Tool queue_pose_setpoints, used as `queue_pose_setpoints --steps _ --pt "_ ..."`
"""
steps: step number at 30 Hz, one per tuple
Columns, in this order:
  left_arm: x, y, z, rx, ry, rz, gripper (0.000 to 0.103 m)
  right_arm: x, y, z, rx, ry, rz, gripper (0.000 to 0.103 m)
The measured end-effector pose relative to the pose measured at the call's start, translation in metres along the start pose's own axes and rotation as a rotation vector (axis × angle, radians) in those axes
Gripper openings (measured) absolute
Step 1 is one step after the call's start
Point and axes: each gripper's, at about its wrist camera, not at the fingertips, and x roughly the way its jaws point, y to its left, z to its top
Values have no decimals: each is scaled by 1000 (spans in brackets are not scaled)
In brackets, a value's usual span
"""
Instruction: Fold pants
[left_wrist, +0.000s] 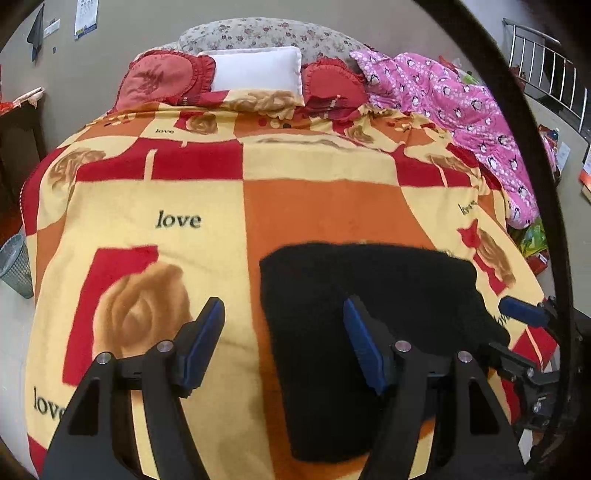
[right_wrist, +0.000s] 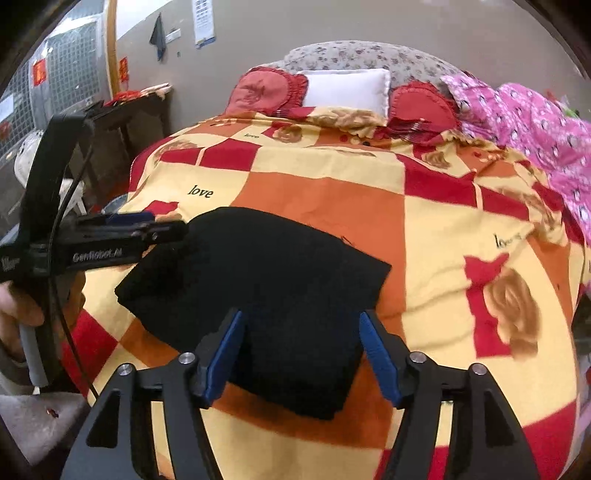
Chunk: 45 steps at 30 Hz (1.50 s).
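Two blue-padded fingers of the left gripper (left_wrist: 284, 339) stand apart and empty at the bottom of the left wrist view, the folded black pants (left_wrist: 369, 332) lying lower right on a "love" blanket (left_wrist: 184, 206). In the right wrist view, the right gripper (right_wrist: 301, 352) gapes above the pants (right_wrist: 258, 288), center frame, pads clear of the cloth.

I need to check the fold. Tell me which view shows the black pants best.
The right wrist view: the folded black pants lie almost whole on the blanket, edges and corners visible. In the left wrist view the left hand-held gripper covers their near part.
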Motion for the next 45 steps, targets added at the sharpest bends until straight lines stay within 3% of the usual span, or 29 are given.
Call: queue_pose_setpoints --steps 5,7,9,21,34,45 --pt "7 -5 -13 -2 24 -8 67 12 -4 -15 19 38 18 72" --pt "9 -5 -16 -23 29 -14 73 24 -5 -20 34 62 21 76" --pt "11 -3 -17 -47 32 -23 77 26 -9 -23 62 53 37 77" --pt "1 -4 -13 -35 25 -23 77 -1 -33 -10 166 0 132 82" --pt "11 1 -10 -70 69 -55 77 25 -49 -10 245 42 184 86" --pt "25 -1 -10 -90 90 -101 85 60 -55 -10 293 66 262 89"
